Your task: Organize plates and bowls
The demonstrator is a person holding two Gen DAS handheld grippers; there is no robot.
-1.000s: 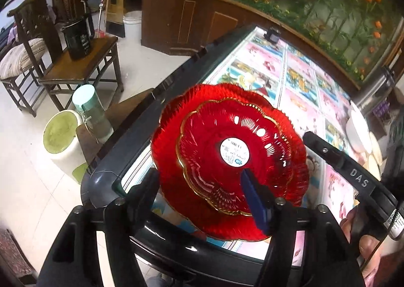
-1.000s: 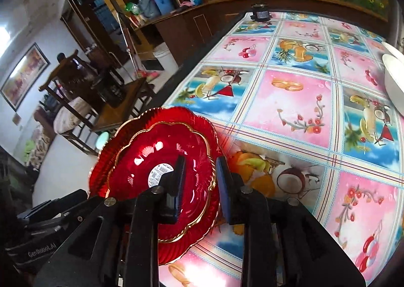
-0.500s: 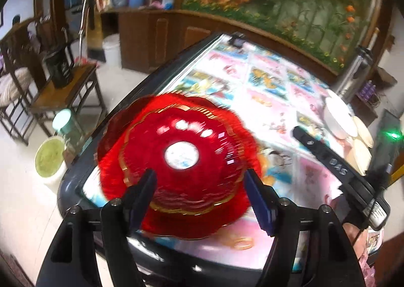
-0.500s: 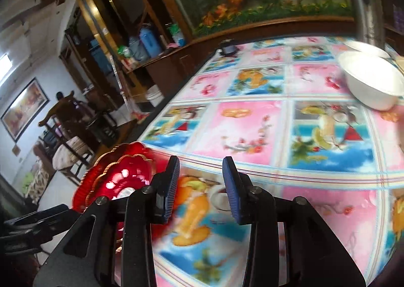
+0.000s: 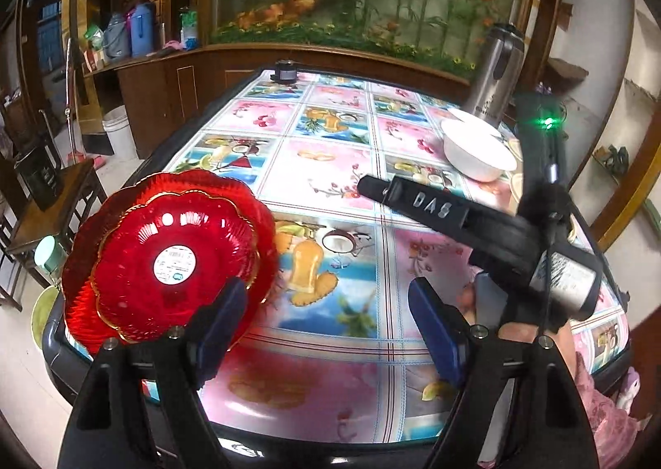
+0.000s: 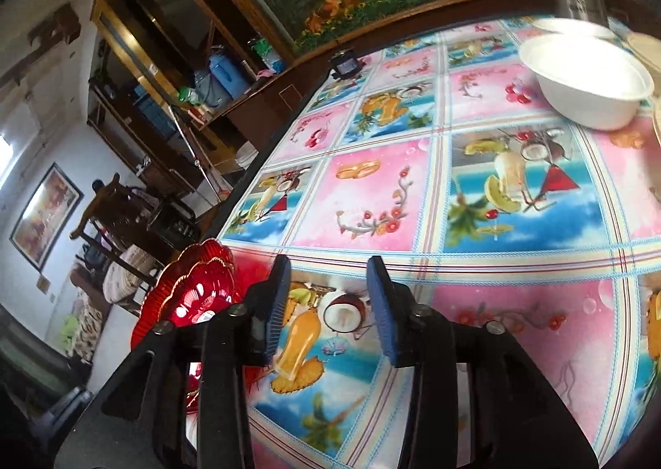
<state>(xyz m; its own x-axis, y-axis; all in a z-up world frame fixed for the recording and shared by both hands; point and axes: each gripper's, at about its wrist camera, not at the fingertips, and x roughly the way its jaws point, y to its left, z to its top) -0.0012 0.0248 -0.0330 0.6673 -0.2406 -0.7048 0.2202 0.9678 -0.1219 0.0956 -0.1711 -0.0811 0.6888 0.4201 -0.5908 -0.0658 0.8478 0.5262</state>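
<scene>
**Two red plates stacked at table corner, both grippers empty**

Two red plates [image 5: 165, 262] nested, smaller on larger, near-left corner of table [image 5: 330, 163], rim over the edge. White sticker at centre of top plate. Also seen low-left in right wrist view [image 6: 194, 295], partly behind gripper finger.

L gripper [image 5: 326, 312]: jaws wide and opening, nothing between them but tablecloth; left finger overlaps the plates' rim in view, contact can't be told. R gripper [image 6: 326, 304]: jaws at narrow-to-mid gap, opening, nothing between, just right of the plates over the pineapple-drink print. R gripper body w/ "DAS" label [image 5: 429, 204] crosses left wrist view, held by a hand [image 5: 533, 332] at lower right.

White bowl [image 6: 586, 85] at far-right of table, well apart from red plates; second white dish [image 6: 574, 28] just behind it, pale plates at frame edge beside. Steel flask [image 5: 493, 72] upright behind bowls. Small black item [image 5: 284, 70] at far table edge.
</scene>
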